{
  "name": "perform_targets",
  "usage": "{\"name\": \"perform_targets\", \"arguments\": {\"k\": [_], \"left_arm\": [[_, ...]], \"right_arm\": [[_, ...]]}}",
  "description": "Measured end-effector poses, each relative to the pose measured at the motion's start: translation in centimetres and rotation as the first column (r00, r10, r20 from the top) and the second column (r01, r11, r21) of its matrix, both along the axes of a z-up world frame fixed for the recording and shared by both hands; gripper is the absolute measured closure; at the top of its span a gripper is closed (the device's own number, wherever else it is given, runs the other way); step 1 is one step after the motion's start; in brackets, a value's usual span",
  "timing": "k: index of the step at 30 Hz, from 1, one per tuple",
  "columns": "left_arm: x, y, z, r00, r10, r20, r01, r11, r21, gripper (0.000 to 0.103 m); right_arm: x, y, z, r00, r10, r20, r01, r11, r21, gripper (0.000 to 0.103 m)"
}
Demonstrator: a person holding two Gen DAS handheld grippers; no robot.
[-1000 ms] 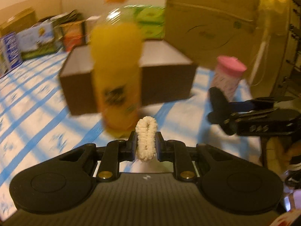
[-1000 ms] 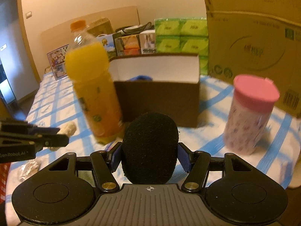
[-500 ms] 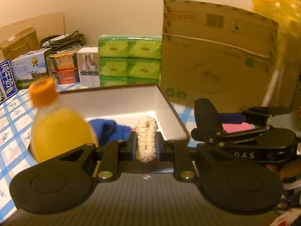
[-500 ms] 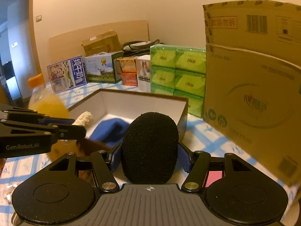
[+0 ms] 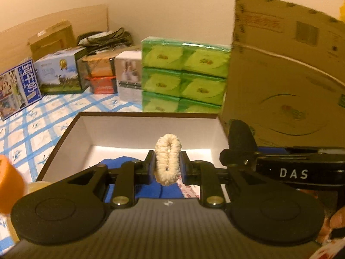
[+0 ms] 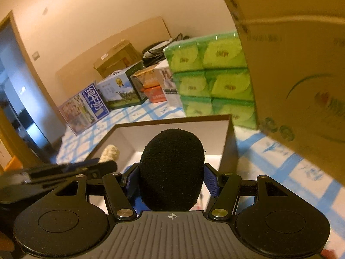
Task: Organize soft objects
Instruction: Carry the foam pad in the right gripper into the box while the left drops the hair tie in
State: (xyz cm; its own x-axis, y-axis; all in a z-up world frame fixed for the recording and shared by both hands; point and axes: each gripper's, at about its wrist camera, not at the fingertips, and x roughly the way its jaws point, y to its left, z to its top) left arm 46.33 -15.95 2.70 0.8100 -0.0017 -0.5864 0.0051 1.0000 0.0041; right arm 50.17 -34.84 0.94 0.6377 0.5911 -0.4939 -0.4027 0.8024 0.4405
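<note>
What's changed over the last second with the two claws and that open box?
Both claws travelled from in front of the box to above its opening. The left claw has just eased open slightly, the cream scrunchie still between its pads. The right claw still grips the black sponge.

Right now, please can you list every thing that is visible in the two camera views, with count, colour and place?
Scrunchie: 1, cream, between the left gripper's fingers, above the open box.
Foam ball: 1, black, between the right gripper's fingers, above the open box.
Open box: 1, brown outside, white inside, on the checked cloth.
Blue cloth: 1, blue, inside the box.
Tissue packs: 1 stack, green, behind the box.
Large carton: 1, brown, right of the tissue packs.
Small cartons: several, mixed colours, back left.
Bottle cap: 1, orange, left edge.
Left gripper: black, its jaws have just been opening slightly.
Right gripper: black.
</note>
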Motion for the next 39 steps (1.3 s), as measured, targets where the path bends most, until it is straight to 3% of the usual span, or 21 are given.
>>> {"name": "perform_targets", "arguments": {"k": [8,16,28,39], "left_arm": [[1.7,0.2,-1.7,0.999,0.048,-0.023,-0.047,0.997,0.058,0.075],[2.5,0.1,-2.0,0.999,0.036,-0.033,-0.034,0.998,0.057,0.042],[1.0,-0.4,-1.2,0.999,-0.008,-0.031,0.010,0.999,0.050,0.041],[-3.9,-1.7,1.6,0.996,-0.091,-0.016,0.091,0.996,-0.007,0.041]], "right_arm": [[2.3,1.0,-1.7,0.997,-0.058,-0.049,0.057,0.998,-0.019,0.030],[1.9,-0.3,-1.8,0.994,-0.107,-0.038,0.105,0.994,-0.042,0.029],[-0.6,-2.0,-0.7,0.990,-0.139,-0.017,0.138,0.988,-0.067,0.029],[-6.9,-4.4,2.5,0.984,-0.178,0.026,0.179,0.982,-0.053,0.029]]}}
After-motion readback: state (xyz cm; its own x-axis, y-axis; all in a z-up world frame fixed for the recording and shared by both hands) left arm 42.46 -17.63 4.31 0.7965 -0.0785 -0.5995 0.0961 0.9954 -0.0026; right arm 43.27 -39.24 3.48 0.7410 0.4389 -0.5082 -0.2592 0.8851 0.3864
